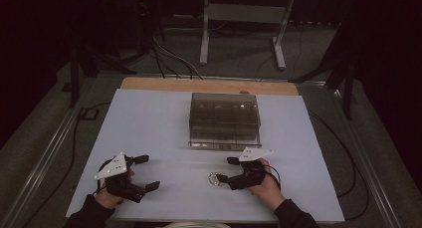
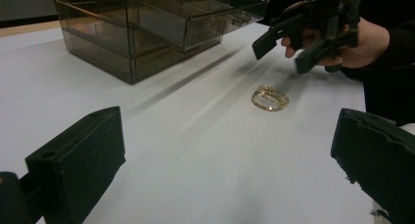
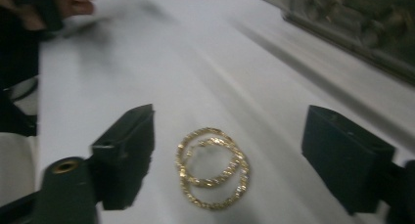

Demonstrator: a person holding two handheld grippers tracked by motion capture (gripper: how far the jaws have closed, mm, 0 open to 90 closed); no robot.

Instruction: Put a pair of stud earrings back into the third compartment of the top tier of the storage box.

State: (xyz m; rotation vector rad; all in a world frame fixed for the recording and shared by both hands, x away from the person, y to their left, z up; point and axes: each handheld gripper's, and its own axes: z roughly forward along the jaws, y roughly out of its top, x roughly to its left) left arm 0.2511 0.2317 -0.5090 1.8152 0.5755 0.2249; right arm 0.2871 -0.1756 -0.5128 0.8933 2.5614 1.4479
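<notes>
Lying flat on the white bench (image 1: 164,118), the pair of gold hoop earrings (image 3: 213,166) sits between the right hand-held gripper (image 3: 230,150)'s parted, untouching jaws, nearer than the left hand-held gripper (image 1: 144,172), which waits open well aside.

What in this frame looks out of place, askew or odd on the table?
Only the pair of gold hoop earrings, lying loose and overlapping on the white table instead of inside the smoky transparent plastic drawer box. The right hand-held gripper is open around them, not touching. One drawer juts out slightly.
</notes>
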